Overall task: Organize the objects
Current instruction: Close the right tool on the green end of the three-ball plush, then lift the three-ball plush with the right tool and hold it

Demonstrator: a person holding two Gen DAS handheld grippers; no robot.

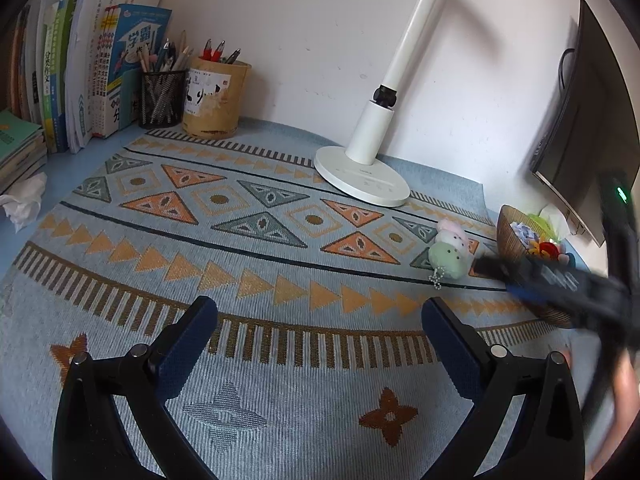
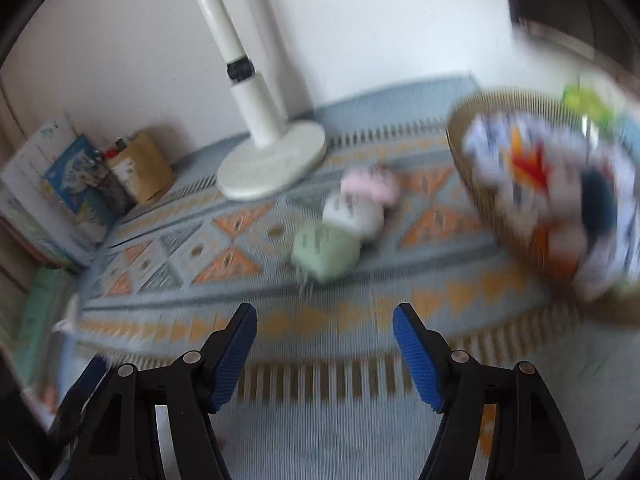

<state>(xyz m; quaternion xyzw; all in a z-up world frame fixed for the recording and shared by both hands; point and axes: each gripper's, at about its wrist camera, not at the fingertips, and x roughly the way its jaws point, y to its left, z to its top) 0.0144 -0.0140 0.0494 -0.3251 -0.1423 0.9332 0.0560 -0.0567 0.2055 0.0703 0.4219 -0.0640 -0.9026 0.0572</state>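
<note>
Left gripper (image 1: 320,316) spread wide and empty, right gripper (image 2: 325,322) likewise, pastel plush toys (image 1: 448,252) green, white, pink, beside woven basket (image 1: 510,232).

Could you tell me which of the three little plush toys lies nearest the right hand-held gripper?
The green plush; the white plush and pink plush lie behind it.

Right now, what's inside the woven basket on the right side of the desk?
The woven basket holds a heap of small colourful items: blue-and-white printed ones, something red and orange, something dark blue. What lies beneath the heap is covered, and blur hides finer detail.
</note>
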